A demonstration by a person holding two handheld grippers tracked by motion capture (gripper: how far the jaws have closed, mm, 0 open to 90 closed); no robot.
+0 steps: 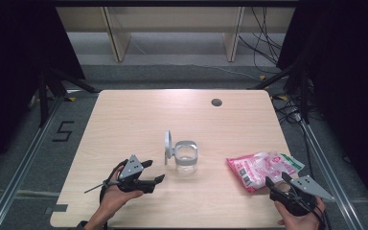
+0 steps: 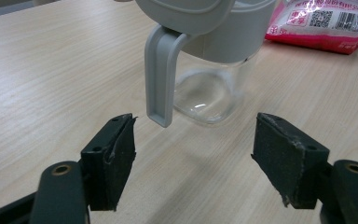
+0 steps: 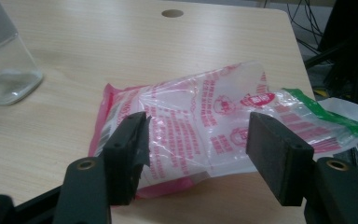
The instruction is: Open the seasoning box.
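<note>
Pale wood-grain laminate makes up the rectangular table (image 1: 139,115), the biggest thing here, with a small round grey grommet hole (image 1: 216,102) near its far edge. Next in size, the crinkled pink-and-clear plastic food bag with a green strip at its open end (image 1: 258,168) lies at the table's right side near the front edge. At the middle stands the clear square-sided glass jar with a grey plastic collar and a hinged grey lid (image 1: 186,158), the lid flipped up on the jar's left.

The right gripper (image 3: 193,149) has its jaws spread wide with the bag's near end between them; the pads do not press it. The left gripper (image 2: 193,156) is also spread apart and holds nothing, aimed at the jar's lid tab.

The bag looks light, limp and slippery; it would probably sag and slide, so a pinch on the sealed pink edge seems safest. The jar is rigid and breakable.

The bag's contents and print are unreadable, and the jar's top is cut off in the left gripper view.
</note>
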